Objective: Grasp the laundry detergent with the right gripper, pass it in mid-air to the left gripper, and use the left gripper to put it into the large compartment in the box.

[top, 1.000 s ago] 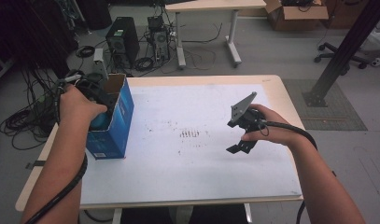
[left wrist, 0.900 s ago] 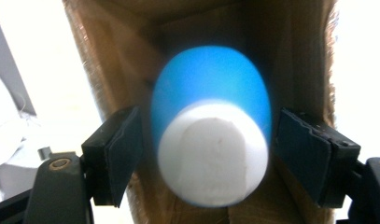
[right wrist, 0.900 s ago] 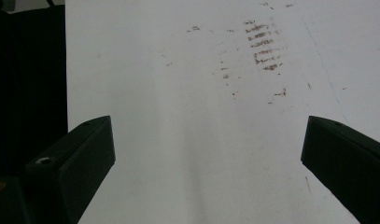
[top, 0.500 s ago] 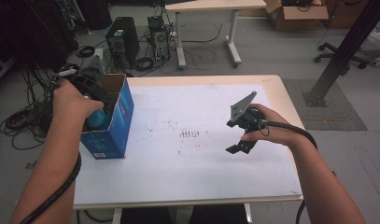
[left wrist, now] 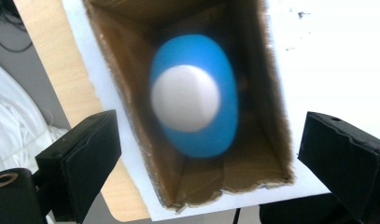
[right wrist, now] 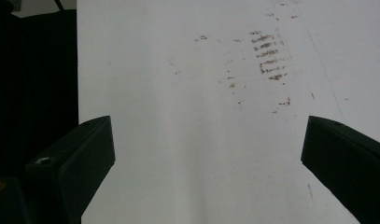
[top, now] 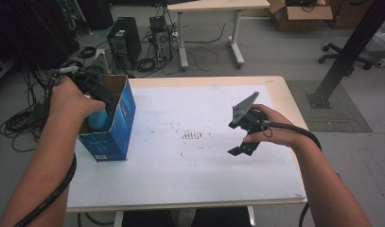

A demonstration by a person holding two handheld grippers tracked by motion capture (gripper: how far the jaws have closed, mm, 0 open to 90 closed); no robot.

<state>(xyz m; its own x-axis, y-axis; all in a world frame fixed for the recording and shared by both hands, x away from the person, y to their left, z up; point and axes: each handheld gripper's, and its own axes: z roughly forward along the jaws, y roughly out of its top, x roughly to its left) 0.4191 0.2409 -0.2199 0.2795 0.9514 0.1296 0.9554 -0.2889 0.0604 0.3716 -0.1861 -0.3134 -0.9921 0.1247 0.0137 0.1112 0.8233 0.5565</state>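
Left gripper view: your left gripper [left wrist: 204,154] has just been opening, jaws now wide and holding nothing, above the blue bottle [left wrist: 194,100] with its white cap, blurred, label unreadable, standing inside the blue box [top: 115,124]. Box print is too small to read. Your right gripper [right wrist: 206,158] is wide open over the white table [right wrist: 178,140], nothing held.

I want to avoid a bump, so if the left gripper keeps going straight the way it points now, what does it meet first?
Most likely the white cap of the blue bottle standing in the box. The left gripper points straight down into it, jaws open and just widened, empty; depth is unclear.
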